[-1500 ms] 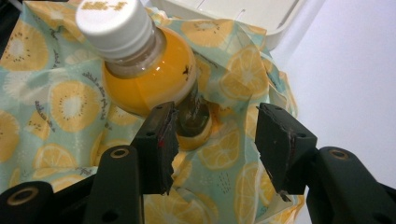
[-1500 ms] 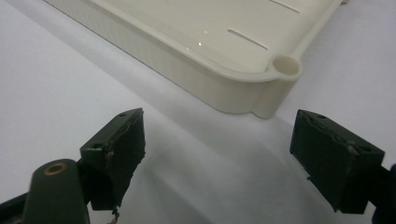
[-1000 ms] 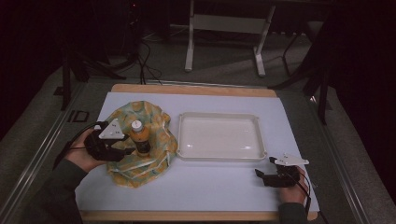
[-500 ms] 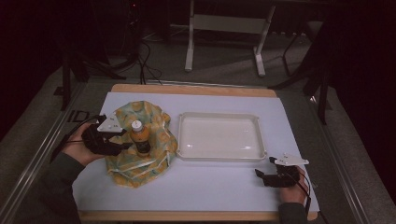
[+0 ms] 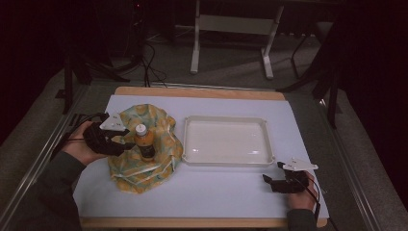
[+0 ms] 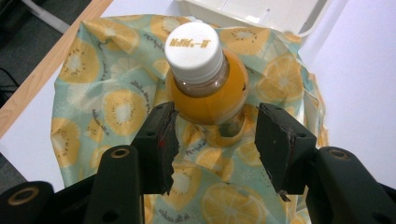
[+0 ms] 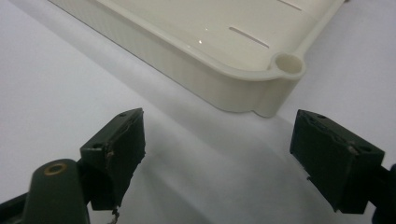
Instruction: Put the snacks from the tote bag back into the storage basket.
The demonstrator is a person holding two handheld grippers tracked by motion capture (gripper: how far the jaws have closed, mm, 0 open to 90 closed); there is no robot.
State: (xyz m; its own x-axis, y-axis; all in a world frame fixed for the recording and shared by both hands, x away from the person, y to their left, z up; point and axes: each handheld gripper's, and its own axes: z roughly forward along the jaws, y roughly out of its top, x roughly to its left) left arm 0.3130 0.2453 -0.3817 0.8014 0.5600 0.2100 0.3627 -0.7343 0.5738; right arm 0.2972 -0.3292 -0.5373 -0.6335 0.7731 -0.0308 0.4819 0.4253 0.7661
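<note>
We take the small orange-juice plastic bottle with white screw cap [image 6: 201, 79] as landmark: it stands upright on the crumpled mint fruit-print cloth [image 5: 144, 149], just left of the shallow white plastic tray [image 5: 226, 140]. Our left gripper [image 6: 215, 140] sits right at it, jaws parted moderately, one on each side of the lower body, not yet touching as far as we can tell. Bottle lies straight ahead of the jaws, long axis vertical, cap above the fingertips. Left hand clearly nearer. Our right gripper [image 7: 217, 154] rests well away from the bottle, beyond the tray's near corner, jaws spread wide, holding nothing. Closing squarely matters next, we judge.
</note>
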